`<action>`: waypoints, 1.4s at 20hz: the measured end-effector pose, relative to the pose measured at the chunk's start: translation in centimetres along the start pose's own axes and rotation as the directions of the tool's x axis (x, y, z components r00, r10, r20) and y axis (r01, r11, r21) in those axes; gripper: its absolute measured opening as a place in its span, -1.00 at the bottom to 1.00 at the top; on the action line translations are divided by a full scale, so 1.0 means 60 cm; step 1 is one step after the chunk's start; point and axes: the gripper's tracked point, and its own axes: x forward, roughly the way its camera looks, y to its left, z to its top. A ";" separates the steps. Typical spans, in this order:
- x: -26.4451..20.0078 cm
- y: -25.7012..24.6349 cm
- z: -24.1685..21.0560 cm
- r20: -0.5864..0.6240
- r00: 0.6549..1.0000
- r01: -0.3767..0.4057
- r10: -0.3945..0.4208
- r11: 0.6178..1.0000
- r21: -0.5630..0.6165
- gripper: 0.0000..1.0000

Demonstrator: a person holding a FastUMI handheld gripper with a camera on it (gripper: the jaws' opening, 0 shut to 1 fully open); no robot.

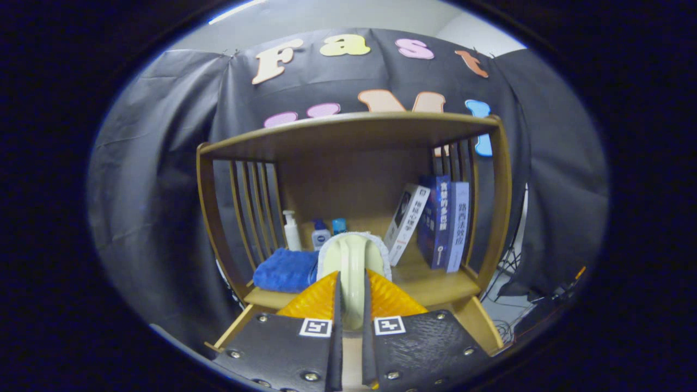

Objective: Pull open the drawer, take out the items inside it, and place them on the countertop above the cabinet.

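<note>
Countertop (435, 286) clutter risks a knock: my gripper (351, 305) pinches the cream brush (353, 258), just beside the blue towel (284, 270) and books (435, 220).

I see a wooden shelf unit (354, 130) in front of a dark cloth wall (152, 179). Thin wooden bars (256, 201) make its sides. Above the cloth, a pale ceiling (348, 16) has one bright light strip (237, 11).

A pale cream brush (351, 272) with a white fringed rim stands upright, handle clamped between the fingers.
</note>
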 end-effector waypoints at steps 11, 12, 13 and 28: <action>0.189 -0.015 -0.144 -0.143 0.989 0.041 -0.044 0.999 -0.022 -0.71; 0.205 -0.017 -0.161 -0.152 0.987 0.046 -0.045 0.999 0.002 -0.71; 0.221 -0.015 -0.174 -0.155 0.987 0.039 -0.034 0.999 0.031 -0.71; 0.405 -0.035 -0.200 -0.031 0.996 0.083 -0.082 0.996 0.018 -0.71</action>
